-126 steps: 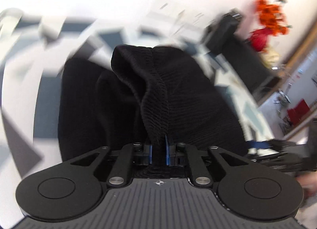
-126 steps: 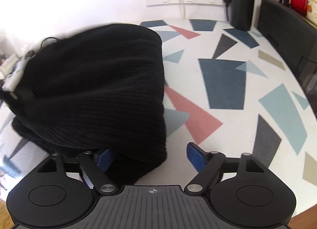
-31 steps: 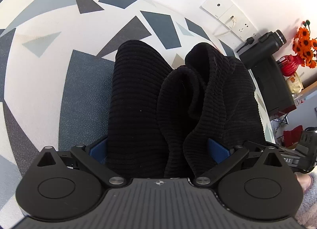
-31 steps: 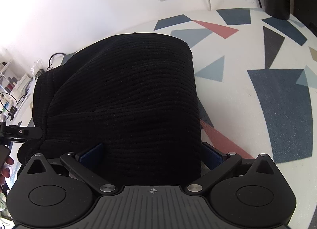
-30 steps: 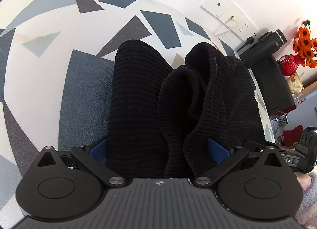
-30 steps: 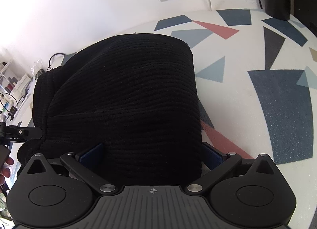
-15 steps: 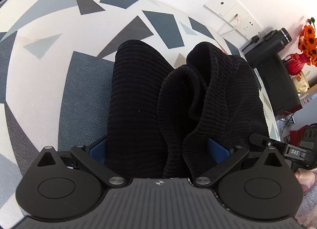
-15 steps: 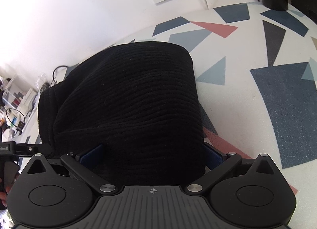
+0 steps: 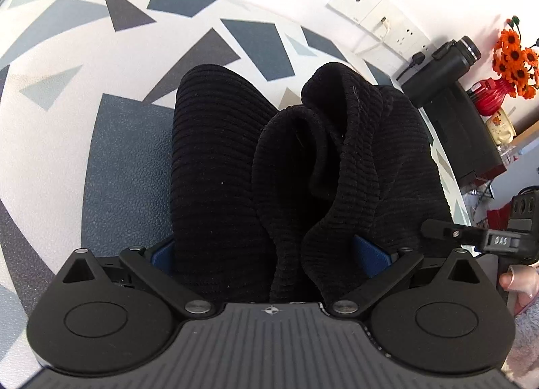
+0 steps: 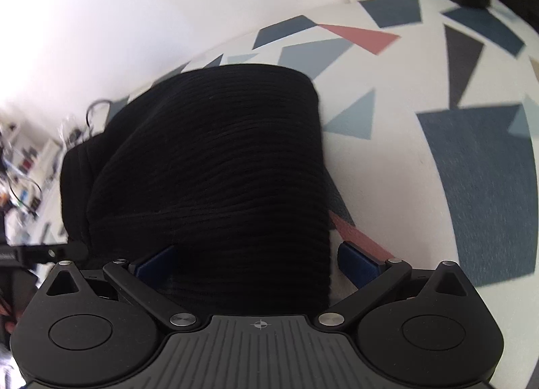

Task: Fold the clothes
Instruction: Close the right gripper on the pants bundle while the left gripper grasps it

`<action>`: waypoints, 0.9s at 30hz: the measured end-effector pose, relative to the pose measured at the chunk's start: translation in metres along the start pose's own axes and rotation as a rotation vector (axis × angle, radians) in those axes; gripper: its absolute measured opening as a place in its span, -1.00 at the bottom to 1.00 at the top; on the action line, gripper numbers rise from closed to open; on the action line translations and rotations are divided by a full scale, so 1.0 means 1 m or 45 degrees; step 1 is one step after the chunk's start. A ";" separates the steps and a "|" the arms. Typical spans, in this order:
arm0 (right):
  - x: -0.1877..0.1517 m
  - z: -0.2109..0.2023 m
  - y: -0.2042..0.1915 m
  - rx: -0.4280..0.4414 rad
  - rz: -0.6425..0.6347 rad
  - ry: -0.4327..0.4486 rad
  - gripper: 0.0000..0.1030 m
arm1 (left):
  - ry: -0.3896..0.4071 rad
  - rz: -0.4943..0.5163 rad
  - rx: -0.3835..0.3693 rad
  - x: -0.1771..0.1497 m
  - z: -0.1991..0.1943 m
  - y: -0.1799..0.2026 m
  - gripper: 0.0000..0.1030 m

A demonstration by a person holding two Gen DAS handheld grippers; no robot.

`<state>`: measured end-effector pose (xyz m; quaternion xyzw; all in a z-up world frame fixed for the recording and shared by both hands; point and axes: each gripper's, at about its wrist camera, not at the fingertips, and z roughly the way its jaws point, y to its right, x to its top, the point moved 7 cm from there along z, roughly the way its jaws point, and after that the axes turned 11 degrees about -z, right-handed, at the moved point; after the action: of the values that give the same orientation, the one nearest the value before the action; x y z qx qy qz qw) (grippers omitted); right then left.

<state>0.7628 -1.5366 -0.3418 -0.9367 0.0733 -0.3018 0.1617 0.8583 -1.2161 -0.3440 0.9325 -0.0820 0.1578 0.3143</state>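
Black knit garment bunched on the patterned table.
Left gripper and right gripper jaws spread wide, cloth between them hiding the fingertips.

My left gripper: matte black body, ribbed grey top plate, crosshair mark at centre, two round discs, silver pivot screws, blue finger pads. Right gripper: same build, blue pads. Fuzzy pale sleeve at edge.
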 end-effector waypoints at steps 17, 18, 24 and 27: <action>-0.016 -0.005 -0.017 0.076 -0.088 -0.063 0.56 | -0.020 -0.031 0.041 -0.024 -0.008 0.007 1.00; -0.016 -0.004 -0.017 0.081 -0.077 -0.044 0.60 | -0.010 -0.030 0.044 -0.024 -0.008 0.007 1.00; -0.014 0.003 -0.035 0.053 -0.113 -0.052 0.18 | 0.091 0.008 0.085 -0.037 -0.021 0.025 0.45; -0.016 -0.006 -0.047 0.018 -0.147 -0.003 -0.05 | 0.144 -0.009 0.097 -0.045 -0.027 0.026 0.40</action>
<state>0.7484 -1.4908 -0.3290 -0.9385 0.0169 -0.3101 0.1509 0.8026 -1.2175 -0.3250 0.9338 -0.0547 0.2120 0.2831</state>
